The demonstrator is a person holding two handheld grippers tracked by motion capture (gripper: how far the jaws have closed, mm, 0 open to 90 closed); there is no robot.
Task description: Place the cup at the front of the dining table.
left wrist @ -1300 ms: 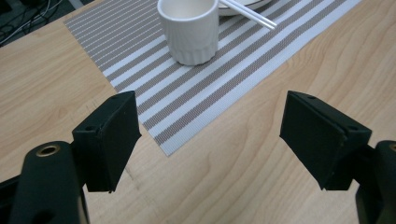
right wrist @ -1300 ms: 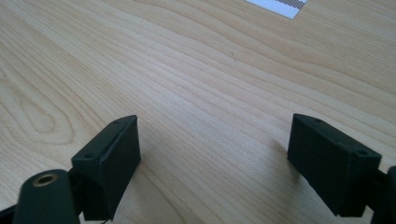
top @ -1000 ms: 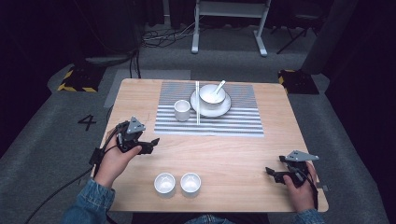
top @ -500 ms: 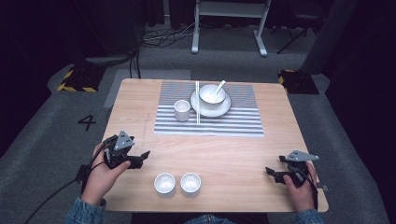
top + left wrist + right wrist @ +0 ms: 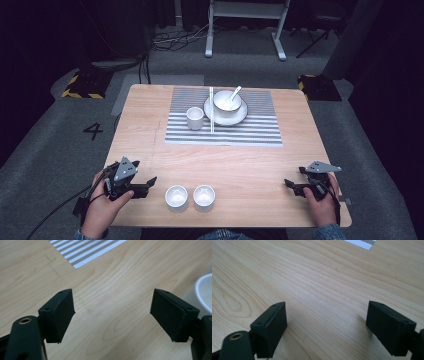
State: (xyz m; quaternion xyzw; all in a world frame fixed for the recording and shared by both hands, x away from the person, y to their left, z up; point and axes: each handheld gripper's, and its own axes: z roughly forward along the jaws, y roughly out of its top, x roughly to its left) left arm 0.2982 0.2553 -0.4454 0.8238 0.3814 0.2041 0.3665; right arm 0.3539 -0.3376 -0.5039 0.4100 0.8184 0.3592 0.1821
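My left gripper (image 5: 149, 183) rests low at the table's near-left, open, its tips pointing right at a small white bowl (image 5: 176, 195). A second small bowl (image 5: 204, 195) sits beside the first. In the left gripper view the jaws (image 5: 112, 315) stand apart over bare wood, with that bowl's rim (image 5: 203, 292) at the right edge. My right gripper (image 5: 291, 185) lies at the near-right, open and pointing left; its own view (image 5: 327, 325) has nothing between the jaws.
A grey striped mat (image 5: 225, 131) lies at the table's far middle. On it stand a white cup (image 5: 195, 118), chopsticks (image 5: 211, 110) and a plate (image 5: 239, 116) bearing a bowl with a spoon (image 5: 227, 100). Bare wood separates the mat from the small bowls.
The left hand has drawn its gripper back toward the table's near edge and slightly left, ending left of the small bowls. The right hand has kept still.
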